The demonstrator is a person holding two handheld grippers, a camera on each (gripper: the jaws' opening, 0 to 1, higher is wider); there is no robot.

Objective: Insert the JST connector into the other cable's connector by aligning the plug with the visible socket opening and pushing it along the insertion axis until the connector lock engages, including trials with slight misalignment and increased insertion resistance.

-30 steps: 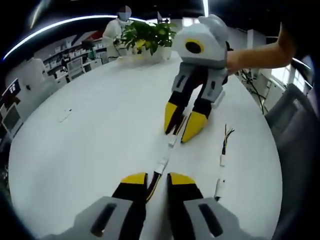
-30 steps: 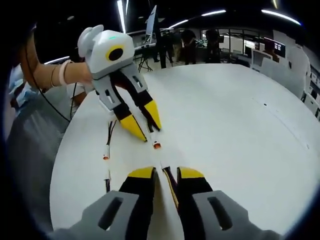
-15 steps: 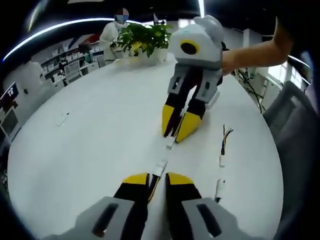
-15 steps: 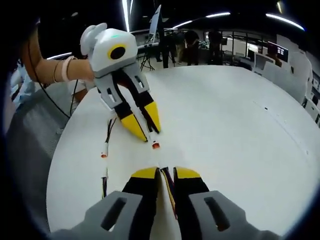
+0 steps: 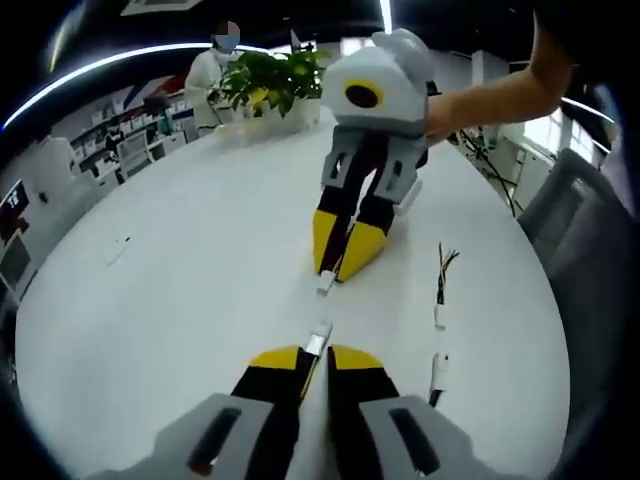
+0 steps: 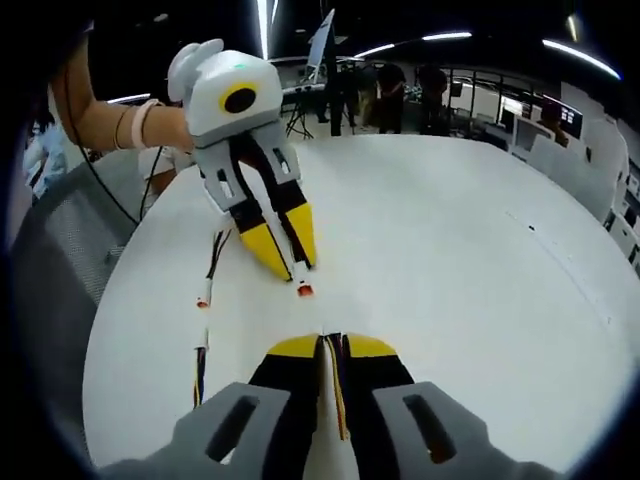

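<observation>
White tabletop (image 5: 180,300) carries two spare cables at about three o'clock of the left gripper (image 5: 316,357) in the left gripper view: a loose cable (image 5: 439,285) with splayed wire ends and a second plug (image 5: 437,372) nearer the rim. A potted plant (image 5: 268,80) stands at the far edge near twelve o'clock. Nothing lies between the two connectors. The left gripper's jaws stand narrow, pinching a cable whose white connector (image 5: 319,339) pokes out toward twelve o'clock. Facing it, the right gripper (image 5: 333,265) also pinches a cable; its plug (image 5: 326,282) points back toward six o'clock. Both long axes run roughly along one line, tips near but apart.
</observation>
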